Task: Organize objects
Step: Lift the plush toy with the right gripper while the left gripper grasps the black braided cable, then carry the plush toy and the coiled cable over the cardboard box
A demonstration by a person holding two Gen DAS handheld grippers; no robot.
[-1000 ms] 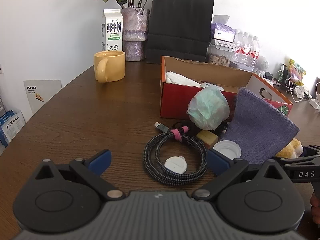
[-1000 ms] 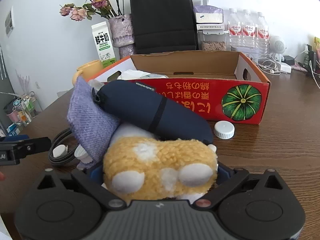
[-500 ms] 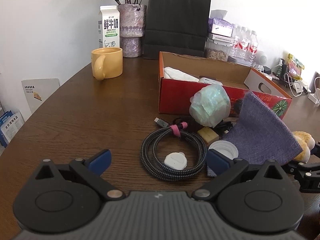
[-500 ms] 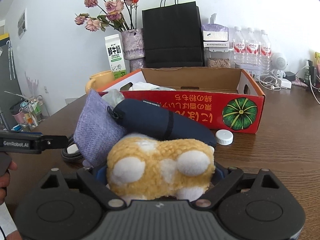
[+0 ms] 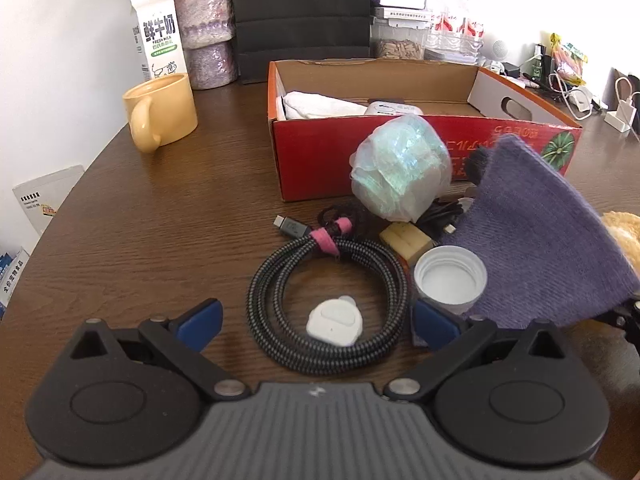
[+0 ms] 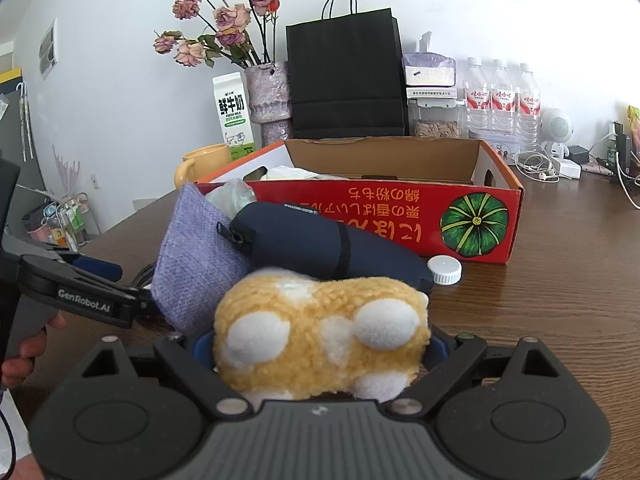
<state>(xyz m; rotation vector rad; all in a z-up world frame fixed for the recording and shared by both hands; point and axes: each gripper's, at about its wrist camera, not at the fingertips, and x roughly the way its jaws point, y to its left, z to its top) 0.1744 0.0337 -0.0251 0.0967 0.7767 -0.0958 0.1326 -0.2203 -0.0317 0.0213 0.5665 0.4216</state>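
My right gripper [image 6: 320, 344] is shut on a yellow and white plush toy [image 6: 320, 328], squeezed between its blue pads [image 6: 202, 346]. Behind the toy lie a navy zip case [image 6: 320, 244] and a purple knitted pouch [image 6: 196, 256], in front of the red cardboard box [image 6: 380, 216]. My left gripper [image 5: 316, 322] is open, low over a coiled black cable [image 5: 328, 304] with a pink tie. A small white disc [image 5: 335, 321] lies inside the coil. Beside the coil are a white bottle cap [image 5: 450, 280], a tan block [image 5: 406, 238] and a crumpled greenish plastic bag [image 5: 400, 168].
The red box [image 5: 320, 152] holds a white cloth [image 5: 316, 106] and a white device [image 5: 392, 109]. A yellow mug [image 5: 162, 110], milk carton [image 5: 159, 34] and black paper bag [image 5: 300, 16] stand behind. Another white cap [image 6: 444, 270] lies by the box. Water bottles [image 6: 500, 100] line the back.
My left gripper has come forward toward the cable coil and now shows large at the left of the right wrist view. The plush toy stays in the right gripper.
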